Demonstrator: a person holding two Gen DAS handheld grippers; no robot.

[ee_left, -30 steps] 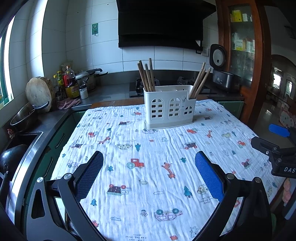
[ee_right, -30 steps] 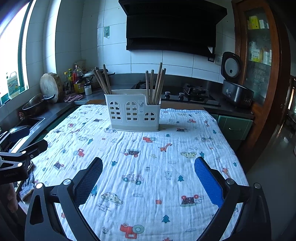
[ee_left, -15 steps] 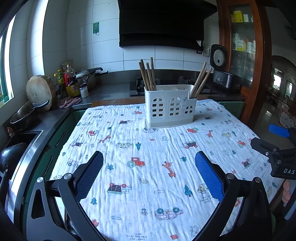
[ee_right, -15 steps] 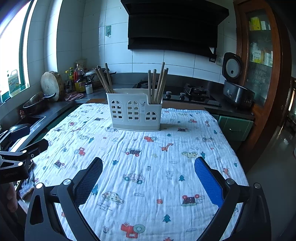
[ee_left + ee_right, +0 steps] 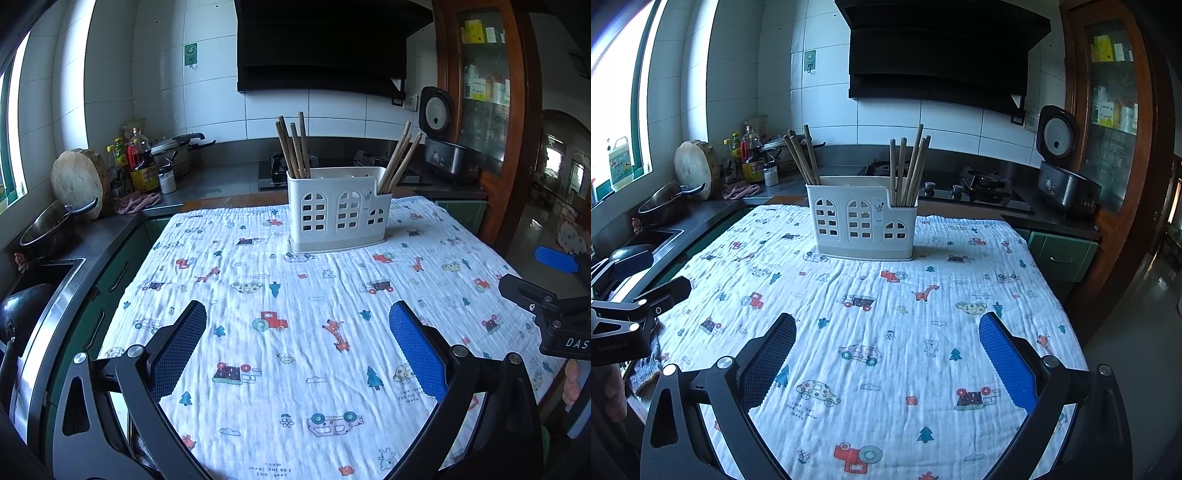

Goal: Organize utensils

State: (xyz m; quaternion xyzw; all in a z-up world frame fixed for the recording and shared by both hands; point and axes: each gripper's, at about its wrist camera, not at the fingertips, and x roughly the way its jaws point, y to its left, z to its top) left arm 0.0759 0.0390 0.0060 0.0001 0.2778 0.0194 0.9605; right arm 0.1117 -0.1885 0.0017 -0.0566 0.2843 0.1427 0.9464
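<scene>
Left gripper low in frame, jaws spread wide, nothing between them. White caddy upright above centre, well beyond the fingertips, between them in line. Chopsticks bunched in its left compartment, more chopsticks leaning in the right one. Right gripper likewise low, jaws spread, empty; caddy far ahead, slightly left of centre. Printed cloth over the table, wrinkled, covering lower frame. At left, sink edge, pan, round wooden board, bottles. Upper centre, dark hood on white tile. At right, rice cooker and glass-fronted cabinet.
</scene>
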